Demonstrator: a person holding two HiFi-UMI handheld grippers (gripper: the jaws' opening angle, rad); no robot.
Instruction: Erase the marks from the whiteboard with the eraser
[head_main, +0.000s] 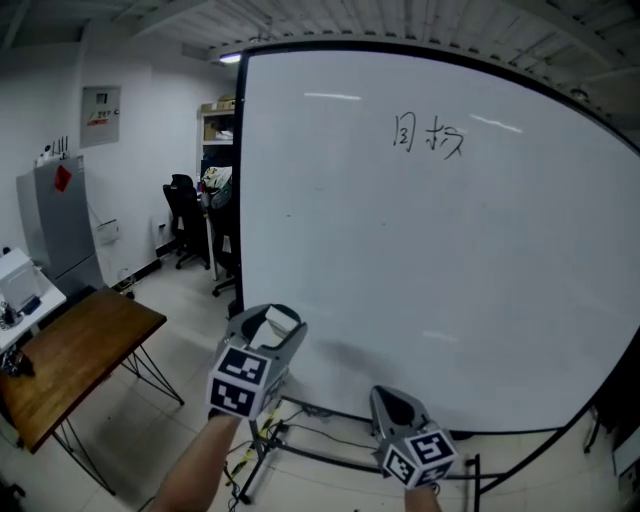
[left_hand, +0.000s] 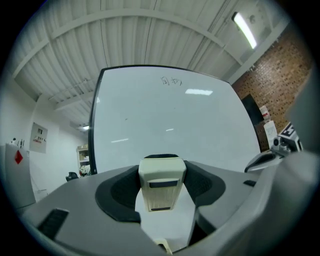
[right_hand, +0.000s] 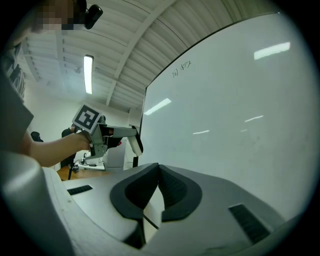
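Cream plastic fills your left claw (left_hand: 161, 172): its jaws stand wide and clamp the eraser (left_hand: 161, 182) by its sides, with the dark felt edge turned away from you toward the whiteboard (head_main: 400, 280). From your head view, that claw is level in front of the board's lower left part, near its black left edge; whether the felt touches the surface cannot be told. The marks (head_main: 428, 135), two handwritten dark characters, sit high on the board toward its right, well apart from the eraser and far above it. The rest of the white surface looks clean, showing only reflected ceiling lights. Your right claw (right_hand: 159, 172) is lower and to the right, near the board's bottom edge, with its dark pads pressed together at the tips and nothing between them. Off to your left stands a wooden tabletop (head_main: 80, 345) on thin black legs, and a black chair (head_main: 183, 215) sits farther back beside the board's edge.
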